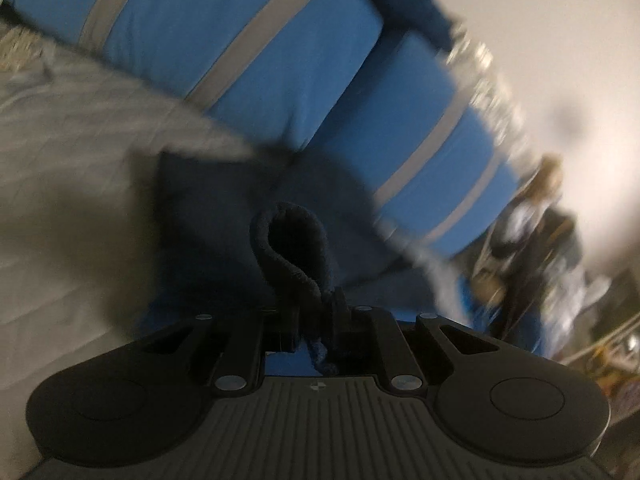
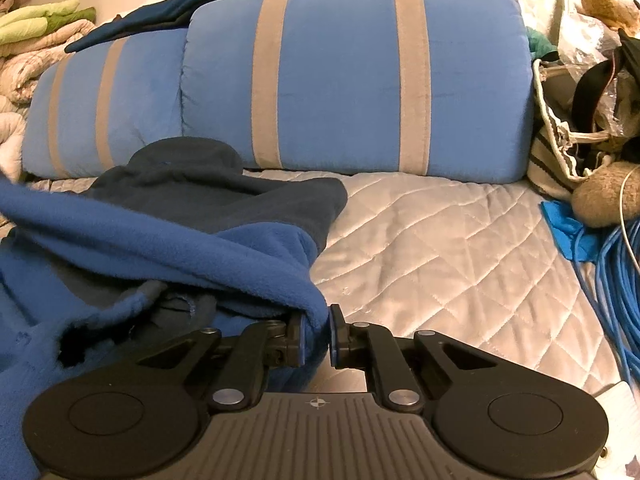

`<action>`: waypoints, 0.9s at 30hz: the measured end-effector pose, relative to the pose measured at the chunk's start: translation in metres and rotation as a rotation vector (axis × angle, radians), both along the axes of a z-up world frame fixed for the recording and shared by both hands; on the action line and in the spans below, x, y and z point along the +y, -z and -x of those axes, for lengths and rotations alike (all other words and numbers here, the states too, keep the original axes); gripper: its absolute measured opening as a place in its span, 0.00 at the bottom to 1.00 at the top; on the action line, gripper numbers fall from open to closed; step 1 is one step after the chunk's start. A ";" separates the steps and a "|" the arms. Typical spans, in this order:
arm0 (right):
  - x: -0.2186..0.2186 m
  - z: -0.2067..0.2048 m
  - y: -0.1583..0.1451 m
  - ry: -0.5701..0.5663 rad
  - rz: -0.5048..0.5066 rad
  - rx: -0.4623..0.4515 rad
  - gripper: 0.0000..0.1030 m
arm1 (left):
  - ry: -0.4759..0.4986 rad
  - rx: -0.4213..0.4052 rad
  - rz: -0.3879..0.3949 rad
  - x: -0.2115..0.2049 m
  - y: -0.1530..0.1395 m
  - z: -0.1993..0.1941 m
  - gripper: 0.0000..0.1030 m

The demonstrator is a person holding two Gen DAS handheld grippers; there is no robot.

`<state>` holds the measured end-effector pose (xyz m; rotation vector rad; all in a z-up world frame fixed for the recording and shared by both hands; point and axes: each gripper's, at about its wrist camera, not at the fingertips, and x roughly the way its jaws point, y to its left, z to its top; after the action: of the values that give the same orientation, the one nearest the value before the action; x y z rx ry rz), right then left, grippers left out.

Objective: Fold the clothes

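We have both tools clamped on the same soft blue fleece garment [image 2: 168, 240], which lies bunched across the left half of the right wrist view on the pale grey quilted bedspread [image 2: 440, 240], its darker navy lining [image 2: 224, 188] turned up toward the centre. Our right gripper [image 2: 316, 340], at the lower middle of that frame, has a fold of the fleece edge caught between its pads, the jaws nearly together, so that corner stays fixed while the other side is worked. In the blurred left wrist view, our left gripper [image 1: 316, 320] at lower centre is clenched on a dark hemmed loop of the cloth [image 1: 288, 240], which stands up in a curl just above the jaws; we judge this is the opposite edge, pinched so the two ends can be drawn apart and the piece spread flat before folding. The large blue bolster cushion with grey stripes [image 2: 352, 80] runs along the top of both frames, bounding the clear quilt at centre right, which seems the natural place to lay the garment. A coil of blue cable [image 2: 612, 280] at far right stays well apart from it.
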<state>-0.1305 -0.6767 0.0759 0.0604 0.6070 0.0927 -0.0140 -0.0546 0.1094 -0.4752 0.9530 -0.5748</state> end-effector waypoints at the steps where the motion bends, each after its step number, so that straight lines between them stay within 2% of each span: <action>1: 0.001 0.000 0.000 -0.002 0.004 0.002 0.12 | 0.014 0.014 -0.026 0.001 0.008 0.001 0.14; 5: 0.004 -0.001 -0.002 -0.009 0.030 0.015 0.12 | 0.072 0.049 -0.149 -0.005 0.034 0.006 0.14; 9: 0.008 -0.004 -0.003 -0.003 0.059 0.042 0.13 | 0.148 0.039 -0.316 -0.021 0.052 0.012 0.18; 11: 0.010 -0.005 -0.002 0.002 0.083 0.063 0.24 | 0.168 0.025 -0.368 -0.023 0.058 0.017 0.21; 12: 0.011 -0.005 -0.002 0.004 0.102 0.077 0.29 | 0.169 0.017 -0.377 -0.023 0.059 0.018 0.21; 14: 0.012 -0.001 -0.003 0.008 0.135 0.094 0.48 | 0.164 0.009 -0.379 -0.020 0.059 0.021 0.26; 15: 0.012 0.001 -0.004 0.008 0.148 0.100 0.51 | 0.155 0.006 -0.387 -0.018 0.058 0.021 0.32; 17: 0.011 0.008 -0.008 -0.004 0.140 0.096 0.58 | 0.138 -0.012 -0.427 -0.015 0.055 0.024 0.54; 19: 0.006 0.015 -0.015 -0.027 0.074 0.076 0.64 | 0.130 -0.028 -0.431 -0.011 0.052 0.027 0.56; 23: -0.001 0.015 -0.032 -0.011 -0.080 0.024 0.81 | 0.079 -0.046 -0.367 0.004 0.042 0.035 0.56; 27: 0.003 -0.005 -0.037 0.002 -0.142 0.018 0.84 | 0.025 -0.097 -0.352 0.009 0.029 0.049 0.56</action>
<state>-0.1254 -0.6739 0.1134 0.1998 0.6174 0.1335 -0.0630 -0.0456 0.0807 -0.1194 0.9445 -0.4360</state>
